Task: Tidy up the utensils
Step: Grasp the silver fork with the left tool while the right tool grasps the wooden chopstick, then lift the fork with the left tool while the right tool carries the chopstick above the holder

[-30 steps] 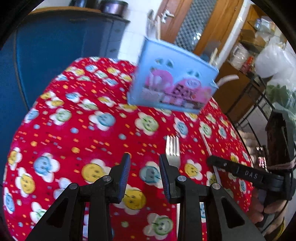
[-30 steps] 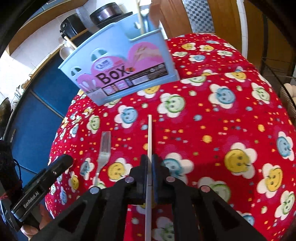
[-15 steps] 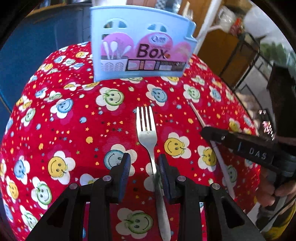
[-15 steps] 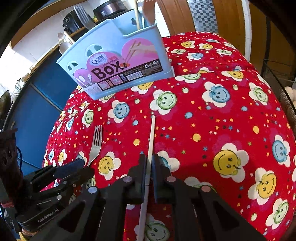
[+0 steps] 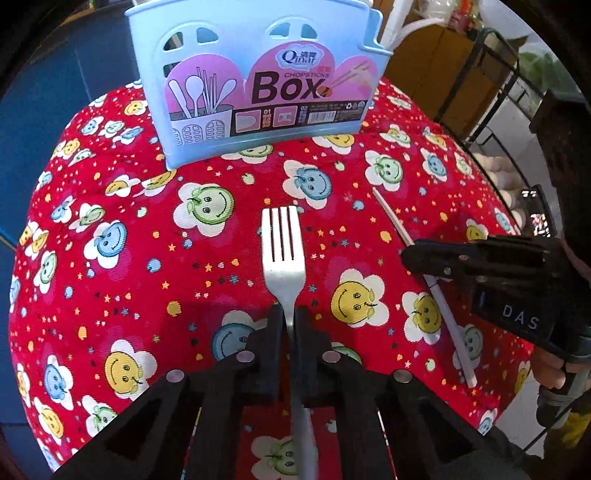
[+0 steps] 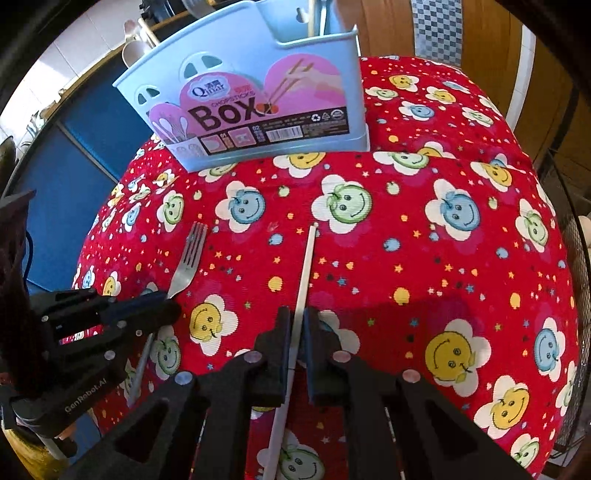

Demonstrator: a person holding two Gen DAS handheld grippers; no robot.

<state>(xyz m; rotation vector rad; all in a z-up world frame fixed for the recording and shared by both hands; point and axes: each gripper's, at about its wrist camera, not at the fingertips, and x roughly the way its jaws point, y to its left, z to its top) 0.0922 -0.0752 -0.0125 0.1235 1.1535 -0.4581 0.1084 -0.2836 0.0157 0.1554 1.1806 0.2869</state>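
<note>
A metal fork [image 5: 283,254] lies on the red flowered tablecloth [image 5: 129,288], tines toward the light-blue utensil box [image 5: 258,81]. My left gripper [image 5: 290,318] is shut on the fork's neck; it also shows at the left of the right wrist view, left gripper [image 6: 168,308], with the fork [image 6: 186,264] sticking out. A white chopstick [image 6: 304,266] lies pointing at the box [image 6: 255,99], and my right gripper [image 6: 295,320] is shut on it. In the left wrist view the right gripper [image 5: 413,256] holds the chopstick [image 5: 391,218].
The box holds several utensils in its compartments [image 6: 317,18]. A blue cabinet [image 5: 44,96] stands behind the table on the left. A black wire rack [image 5: 491,92] and wooden furniture stand at the right. A person's hand [image 5: 554,369] grips the right tool.
My left gripper slid over to the fork and its jaws went from apart to closed on the fork's neck. The right gripper stayed clamped on the chopstick, hardly moving.
</note>
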